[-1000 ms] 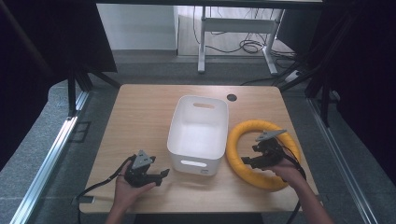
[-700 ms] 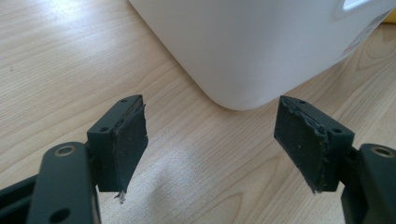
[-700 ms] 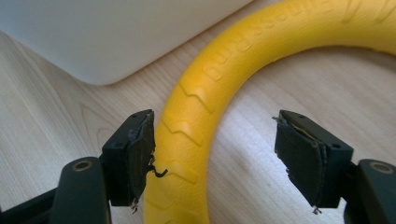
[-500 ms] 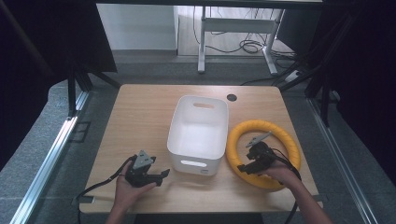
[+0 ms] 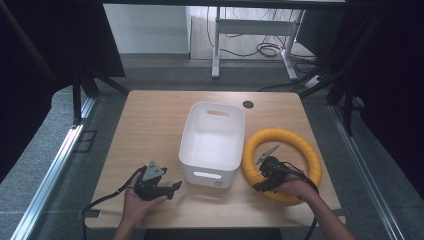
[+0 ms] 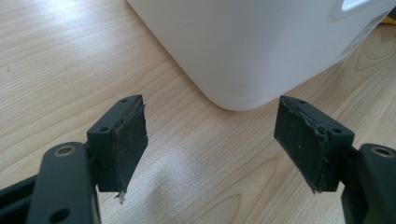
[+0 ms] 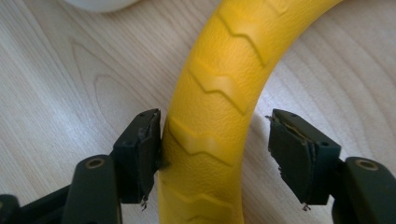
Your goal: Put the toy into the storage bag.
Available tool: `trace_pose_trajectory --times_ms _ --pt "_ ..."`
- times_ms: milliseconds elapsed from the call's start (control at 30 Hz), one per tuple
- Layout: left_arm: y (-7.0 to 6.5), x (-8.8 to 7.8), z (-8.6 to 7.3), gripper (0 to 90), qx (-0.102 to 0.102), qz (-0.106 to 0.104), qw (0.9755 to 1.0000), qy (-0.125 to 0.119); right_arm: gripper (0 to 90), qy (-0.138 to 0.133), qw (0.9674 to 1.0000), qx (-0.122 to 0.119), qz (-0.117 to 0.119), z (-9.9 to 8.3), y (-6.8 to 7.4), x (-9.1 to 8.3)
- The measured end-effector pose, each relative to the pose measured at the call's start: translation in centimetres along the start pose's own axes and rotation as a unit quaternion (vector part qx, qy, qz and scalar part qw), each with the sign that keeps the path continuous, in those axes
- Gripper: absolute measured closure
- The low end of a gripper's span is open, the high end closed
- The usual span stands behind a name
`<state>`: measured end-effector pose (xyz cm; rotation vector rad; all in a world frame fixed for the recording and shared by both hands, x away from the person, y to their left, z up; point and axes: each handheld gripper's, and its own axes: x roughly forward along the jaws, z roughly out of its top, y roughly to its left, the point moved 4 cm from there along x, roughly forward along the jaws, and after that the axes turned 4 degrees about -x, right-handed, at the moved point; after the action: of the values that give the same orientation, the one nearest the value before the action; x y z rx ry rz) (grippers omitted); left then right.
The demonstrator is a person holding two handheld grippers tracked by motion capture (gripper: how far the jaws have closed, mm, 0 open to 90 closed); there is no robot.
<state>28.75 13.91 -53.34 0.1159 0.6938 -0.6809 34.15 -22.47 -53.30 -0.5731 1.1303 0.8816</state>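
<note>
Right gripper view: closing right claw [image 7: 215,154] straddles unlabelled yellow ring [image 7: 219,93], one pad touching.

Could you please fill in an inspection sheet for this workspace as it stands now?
Surface: wooden table, dark round port near far edge.
Job's things: yellow ring lying flat beside white bin; bin empty.
Clutter: nothing seen.
Grippers: right gripper straddles ring, jaws just been closing, one pad touching, other apart; left gripper open, nothing between.
Cables: one trails from each gripper; more on floor behind.
Surroundings: desk frame, dark curtains, metal rails.
</note>
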Motion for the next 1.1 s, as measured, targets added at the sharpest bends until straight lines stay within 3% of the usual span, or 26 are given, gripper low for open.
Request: trace_pose_trajectory --times_ms 200,667,833,1100 --pt "-0.03 0.1 -0.03 25.5 0.001 -0.001 1.0 0.001 43.5 0.012 0.9998 -0.009 0.012 0.11 0.19 0.12" --pt "-0.02 0.03 0.03 25.5 -0.001 -0.004 1.0 -0.002 46.3 0.049 0.9986 -0.007 0.018 0.45 0.38 0.9" --pt "-0.06 0.1 0.01 25.5 -0.001 -0.006 1.0 -0.001 47.5 0.05 0.9985 -0.001 0.021 0.47 0.33 0.87" --pt "0.04 -0.01 0.05 25.5 0.0 -0.004 1.0 -0.001 48.2 0.031 0.9982 0.015 0.049 0.29 -0.17 0.6"
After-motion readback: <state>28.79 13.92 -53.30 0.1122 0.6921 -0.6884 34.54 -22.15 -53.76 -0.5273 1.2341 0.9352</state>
